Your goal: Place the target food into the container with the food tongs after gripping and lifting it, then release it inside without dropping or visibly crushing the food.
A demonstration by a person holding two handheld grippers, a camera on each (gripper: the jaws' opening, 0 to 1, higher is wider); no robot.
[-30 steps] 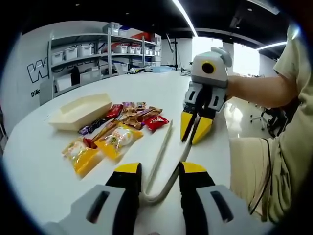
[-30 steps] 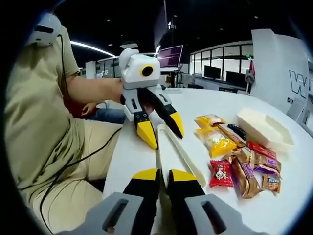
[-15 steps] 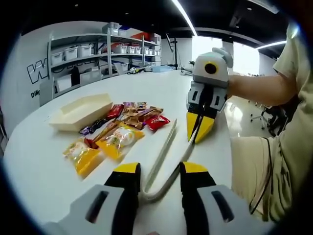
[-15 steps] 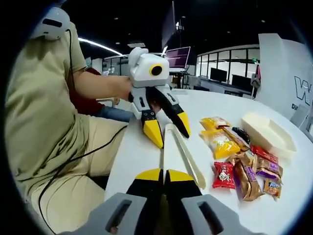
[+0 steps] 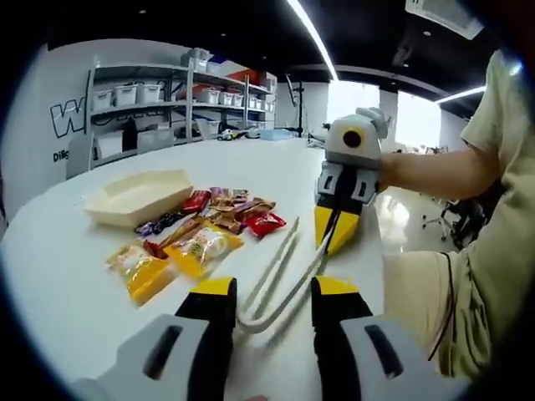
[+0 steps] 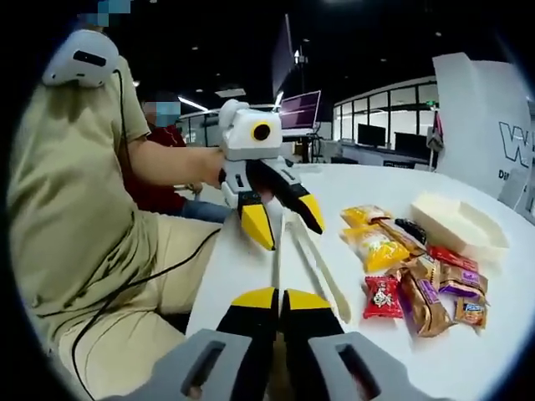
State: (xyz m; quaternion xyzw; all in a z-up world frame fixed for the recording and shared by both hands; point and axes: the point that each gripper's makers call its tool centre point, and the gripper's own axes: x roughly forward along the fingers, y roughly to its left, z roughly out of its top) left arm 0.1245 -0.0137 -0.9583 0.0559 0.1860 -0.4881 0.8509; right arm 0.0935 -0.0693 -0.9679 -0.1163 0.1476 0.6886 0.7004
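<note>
While the pale cream plastic food tongs (image 5: 280, 271) lie with their two arms spread toward the snacks, the right gripper (image 5: 336, 230) pinches one arm between yellow-tipped jaws that look clenched on it. The left gripper (image 5: 272, 294) stands with its jaws apart on either side of the tongs' looped hinge end; from the right gripper view it (image 6: 280, 224) straddles that bend, and I cannot tell whether either jaw touches it. The tongs (image 6: 313, 267) rest on the white round table (image 5: 75, 284), or perhaps barely raised; that is hard to judge.

Just beyond the tong tips sits the pile of wrapped snacks (image 5: 201, 225): two yellow packets (image 5: 167, 255) nearest, a small red packet (image 5: 266, 223) beside the tips, brown and dark wrappers behind. Which one is the target I cannot say. The cream rectangular tray (image 5: 138, 194) waits just past the pile, nothing in it as far as I can see.

My read is that the tongs are only being secured, and no food is gripped yet. To do this well, the hinge end should be steadied first, so the arms keep their spring, then the tips brought level around a packet's middle and squeezed gently enough that the wrapper does not buckle.
</note>
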